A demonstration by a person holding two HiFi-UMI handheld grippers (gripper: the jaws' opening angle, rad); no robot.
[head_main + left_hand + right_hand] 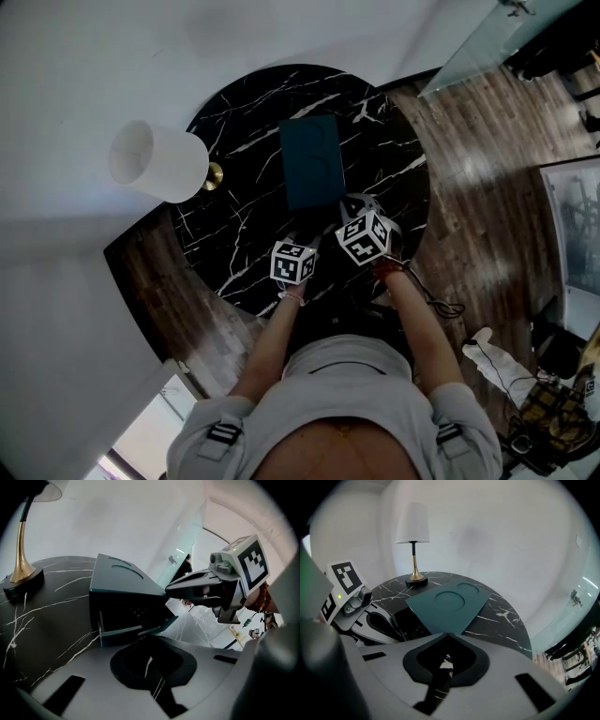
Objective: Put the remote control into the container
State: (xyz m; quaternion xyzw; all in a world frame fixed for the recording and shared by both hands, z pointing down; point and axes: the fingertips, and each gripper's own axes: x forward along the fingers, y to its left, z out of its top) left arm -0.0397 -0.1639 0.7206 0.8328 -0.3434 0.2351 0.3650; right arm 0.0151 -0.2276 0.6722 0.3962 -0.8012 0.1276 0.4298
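Note:
The container is a dark teal box (312,159) in the middle of the round black marble table (234,244). Its lid (450,602), with two round embossed circles, is tilted up at the near corner, and my right gripper (447,633) is shut on that corner. Under the raised lid, in the left gripper view, the dark inside of the box (126,616) shows faint small buttons, apparently the remote control (133,613). My left gripper (151,639) sits just in front of the box's open front flap (140,631), its jaws together with nothing seen between them.
A table lamp with a white shade (159,161) and a brass stem (21,550) stands at the table's left edge. Wooden floor (487,178) surrounds the table, with cables and bags at the right. A white wall lies behind.

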